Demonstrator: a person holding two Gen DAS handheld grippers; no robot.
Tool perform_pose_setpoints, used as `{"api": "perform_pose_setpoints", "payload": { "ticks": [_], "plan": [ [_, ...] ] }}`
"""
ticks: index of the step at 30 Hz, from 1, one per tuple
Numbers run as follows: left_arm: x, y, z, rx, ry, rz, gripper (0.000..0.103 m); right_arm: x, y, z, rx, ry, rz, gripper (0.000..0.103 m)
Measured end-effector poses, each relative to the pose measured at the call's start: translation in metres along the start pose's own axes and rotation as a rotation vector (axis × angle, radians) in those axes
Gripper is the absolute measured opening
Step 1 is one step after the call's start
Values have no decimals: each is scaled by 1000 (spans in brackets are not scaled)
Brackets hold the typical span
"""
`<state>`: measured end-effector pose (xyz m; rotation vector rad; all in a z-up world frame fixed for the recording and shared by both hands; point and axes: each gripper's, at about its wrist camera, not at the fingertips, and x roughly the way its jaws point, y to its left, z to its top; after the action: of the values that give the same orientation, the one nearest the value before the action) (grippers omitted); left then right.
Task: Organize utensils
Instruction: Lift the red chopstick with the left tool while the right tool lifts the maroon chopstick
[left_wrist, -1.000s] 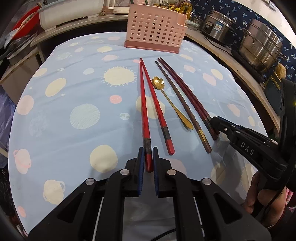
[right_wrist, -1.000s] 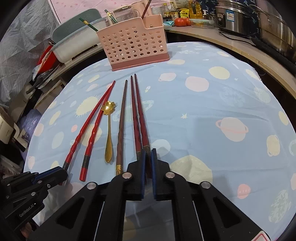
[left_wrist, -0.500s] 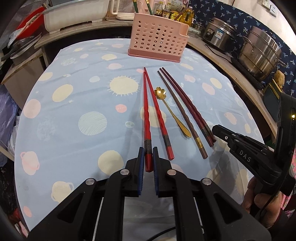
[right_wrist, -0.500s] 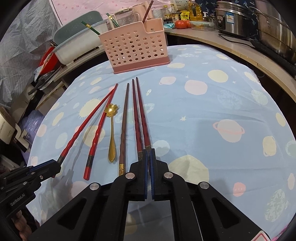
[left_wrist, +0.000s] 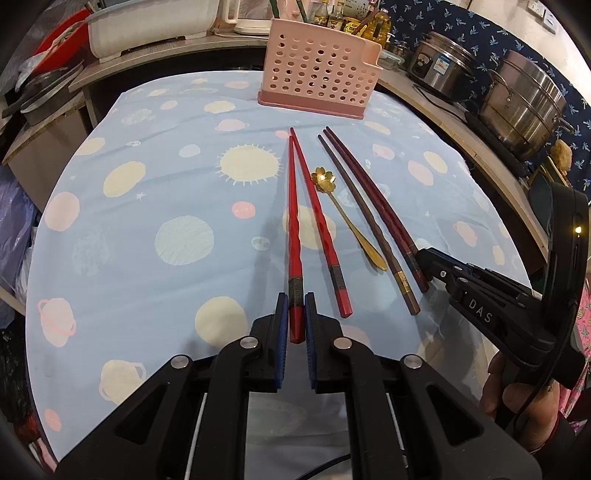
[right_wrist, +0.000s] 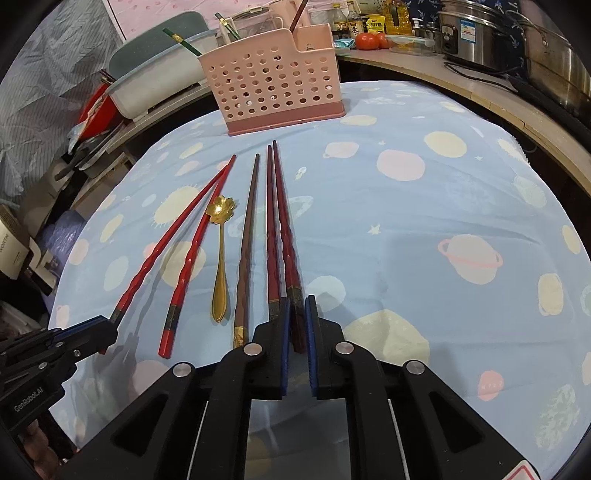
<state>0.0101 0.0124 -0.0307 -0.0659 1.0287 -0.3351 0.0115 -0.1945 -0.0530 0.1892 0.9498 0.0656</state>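
Left wrist view: left tongs (left_wrist: 296, 319) grasping red chopstick (left_wrist: 294, 221) | right tongs (right_wrist: 296, 319) opening around dark red chopstick (right_wrist: 286, 236) | next: carry to pink caddy (left_wrist: 319, 79) ahead.

Black left gripper (left_wrist: 296, 314), blue pads, silver screws, right gripper (left_wrist: 424, 258) marked DAS, perhaps

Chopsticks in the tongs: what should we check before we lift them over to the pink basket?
1. Left tongs clamped on the bright red chopstick: ok.
2. Right tongs firm on the dark red chopstick: cannot tell. It sits between them, but they are opening.
3. Only one chopstick in each pair of tongs: ok.
4. Gold spoon apart from both tongs: ok.
5. Pink basket standing upright: ok.
6. Room left inside the basket: cannot tell.
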Motion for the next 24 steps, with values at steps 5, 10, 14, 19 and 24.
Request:
{"api": "perform_pose_setpoints", "payload": {
  "ticks": [5, 10, 14, 19, 24],
  "plan": [
    [3, 2, 0, -7, 8, -1, 9, 4, 3, -1, -11, 5, -9, 10],
    [3, 3, 0, -9, 8, -6, 9, 3, 3, -1, -6, 3, -7, 10],
    [-3, 3, 2, -8, -9, -13, 8, -9, 3, 0, 4, -20, 3, 9],
    [-21, 2, 9, -14, -49, -20, 9, -39, 6, 8, 5, -84, 20, 8],
    [-48, 1, 25, -12, -116, -29, 8, -76, 9, 23, 10, -174, 39, 8]
  ]
}}
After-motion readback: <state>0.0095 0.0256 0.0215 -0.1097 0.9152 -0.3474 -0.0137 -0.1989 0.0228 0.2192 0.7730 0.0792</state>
